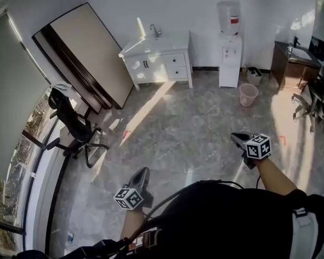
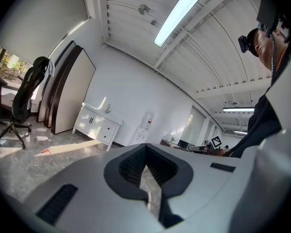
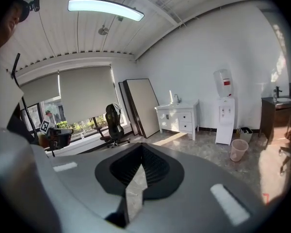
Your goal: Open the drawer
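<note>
A white sink cabinet (image 1: 159, 63) stands against the far wall, with two drawers (image 1: 176, 66) on its right half and dark-handled doors on its left half. It also shows small in the left gripper view as the cabinet (image 2: 98, 127) and in the right gripper view as the cabinet (image 3: 178, 119). Both grippers hang in the air over the open floor, well short of it. My left gripper (image 1: 144, 171) (image 2: 145, 166) is shut with nothing held. My right gripper (image 1: 236, 137) (image 3: 138, 171) is likewise shut and empty.
Large boards (image 1: 81, 53) lean on the wall left of the cabinet. A black office chair (image 1: 70, 125) stands by the window at left. Right of the cabinet are a water dispenser (image 1: 229, 47), a pink bin (image 1: 248, 94) and a dark sink cabinet (image 1: 291, 63).
</note>
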A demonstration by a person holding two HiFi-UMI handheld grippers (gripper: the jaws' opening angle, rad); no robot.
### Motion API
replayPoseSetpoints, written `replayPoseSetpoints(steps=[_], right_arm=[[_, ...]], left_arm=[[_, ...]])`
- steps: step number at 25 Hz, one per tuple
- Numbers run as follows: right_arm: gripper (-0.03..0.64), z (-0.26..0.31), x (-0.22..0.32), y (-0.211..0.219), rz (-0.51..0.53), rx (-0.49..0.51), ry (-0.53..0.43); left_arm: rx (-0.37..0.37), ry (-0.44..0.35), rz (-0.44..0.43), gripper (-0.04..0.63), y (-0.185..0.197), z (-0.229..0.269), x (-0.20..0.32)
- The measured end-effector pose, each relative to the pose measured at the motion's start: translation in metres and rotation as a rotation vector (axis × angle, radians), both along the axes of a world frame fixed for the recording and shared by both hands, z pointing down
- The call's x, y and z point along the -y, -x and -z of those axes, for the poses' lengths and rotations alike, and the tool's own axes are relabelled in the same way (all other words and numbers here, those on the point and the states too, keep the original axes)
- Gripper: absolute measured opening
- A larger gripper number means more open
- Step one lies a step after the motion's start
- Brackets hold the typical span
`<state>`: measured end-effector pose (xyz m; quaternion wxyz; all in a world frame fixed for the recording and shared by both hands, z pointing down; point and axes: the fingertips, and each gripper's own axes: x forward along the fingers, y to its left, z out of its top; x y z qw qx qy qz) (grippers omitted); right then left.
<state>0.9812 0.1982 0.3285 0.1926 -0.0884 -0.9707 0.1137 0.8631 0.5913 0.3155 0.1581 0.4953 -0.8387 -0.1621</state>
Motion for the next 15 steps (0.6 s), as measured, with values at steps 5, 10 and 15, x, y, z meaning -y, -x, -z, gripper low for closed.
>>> replayPoseSetpoints(steps=[5, 10, 15], right_arm=[[0.002, -0.010, 0.011, 0.032, -0.002, -0.024, 0.004], [0.002, -0.021, 0.037, 0.071, 0.018, -0.030, 0.029], [0.002, -0.024, 0.078, 0.134, 0.087, -0.020, 0.036]], left_arm=[[-0.022, 0.000, 0.005, -0.009, 0.029, -0.011, 0.006], [-0.038, 0.023, 0.032, -0.009, 0.056, -0.017, 0.026], [-0.006, 0.037, 0.096, -0.009, 0.095, -0.007, 0.062]])
